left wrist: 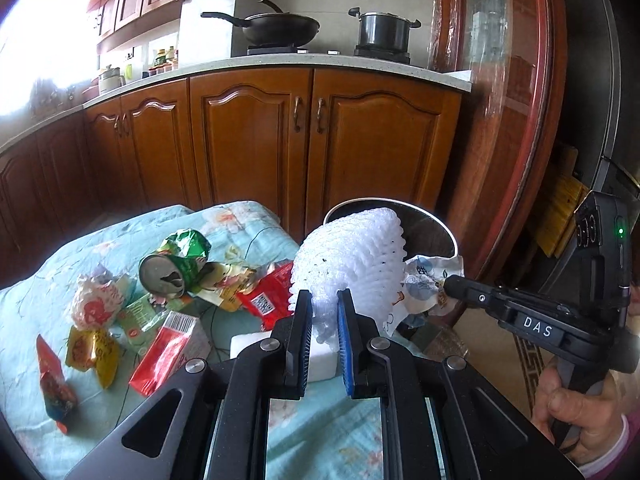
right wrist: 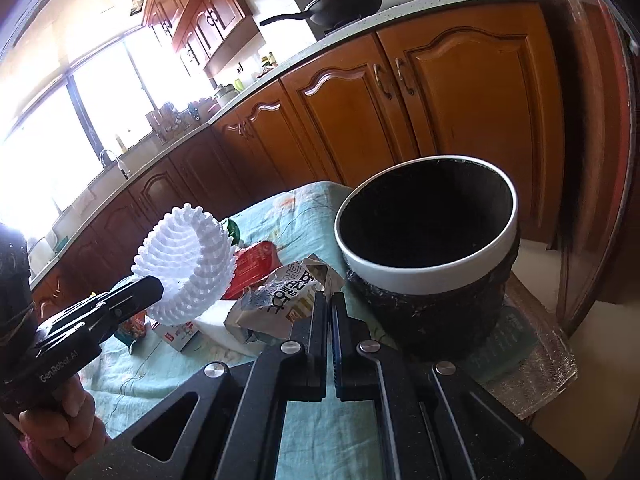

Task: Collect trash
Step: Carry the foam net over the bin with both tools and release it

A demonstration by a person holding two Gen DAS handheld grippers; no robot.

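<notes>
The lower edge of the white foam fruit net (left wrist: 352, 264) is hidden between the pads of the left gripper (left wrist: 325, 300), and much of the trash bin (left wrist: 430, 220) is masked behind the net in the left wrist view; only its pale rim and a slice of dark interior are seen there; the print on the crumpled paper wrapper (right wrist: 280, 300) is too creased to be read. The net is a soft, bulbous mesh tube with a knobbly surface, held off the table by the narrowly closed left fingers; the wrapper is pinched at its edge by the fully closed fingers of the right gripper (right wrist: 330, 300), just beside the bin. The bin is round, dark inside, with a smooth white rim (right wrist: 420, 272) and a rough black outer wall; whether anything lies at its bottom cannot be told. On the pale blue floral cloth (left wrist: 240, 232) more litter is strewn: a crushed green can (left wrist: 172, 272), a red carton (left wrist: 168, 352), a red foil packet (left wrist: 268, 300), a yellow sachet (left wrist: 94, 354), and a white foam block (left wrist: 320, 360) partly covered by the left fingers. A hand (left wrist: 580, 412) is cut off at the frame edge. Behind, glossy brown wooden cabinets (left wrist: 256, 140) are topped by a speckled counter, on which a black wok (left wrist: 280, 26) and a steel pot (left wrist: 384, 32) are set; a bright, overexposed window (right wrist: 60, 120) washes out the sink area.
</notes>
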